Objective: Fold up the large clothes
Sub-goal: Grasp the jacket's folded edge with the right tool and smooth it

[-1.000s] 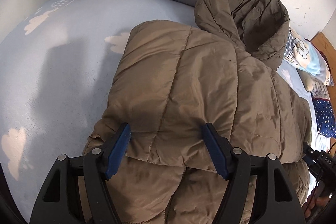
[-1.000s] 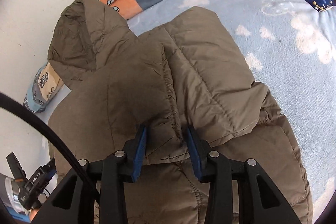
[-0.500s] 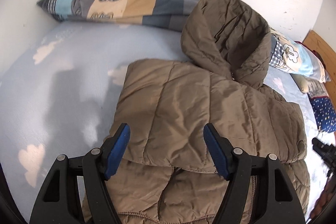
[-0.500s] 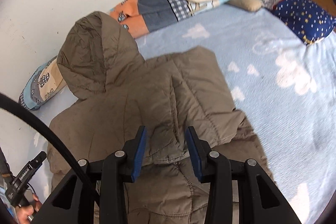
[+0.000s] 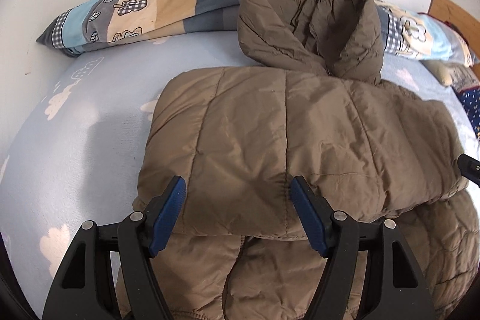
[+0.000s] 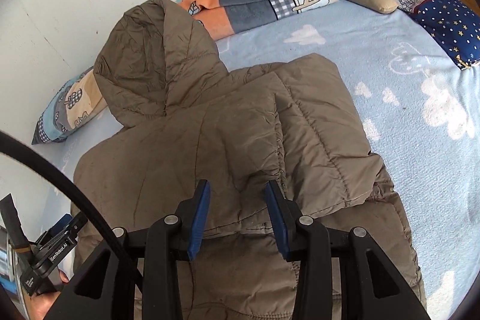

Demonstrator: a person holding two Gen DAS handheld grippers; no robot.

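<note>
I am hovering both the left gripper and right gripper, jaws parted and empty, over the olive quilted hooded jacket, which is lying sleeve-folded on the cloud-print blue bed, ready for the next fold

Olive puffer jacket, sleeves folded in

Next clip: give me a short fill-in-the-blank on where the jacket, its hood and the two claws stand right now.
1. The jacket lies on a light blue sheet printed with white ____.
2. Its hood rests against a patchwork ____ along the wall.
3. The left claw is ____, gripping nothing.
4. The right claw has ____ pads.

Missing words: clouds; blanket; open; blue
</note>
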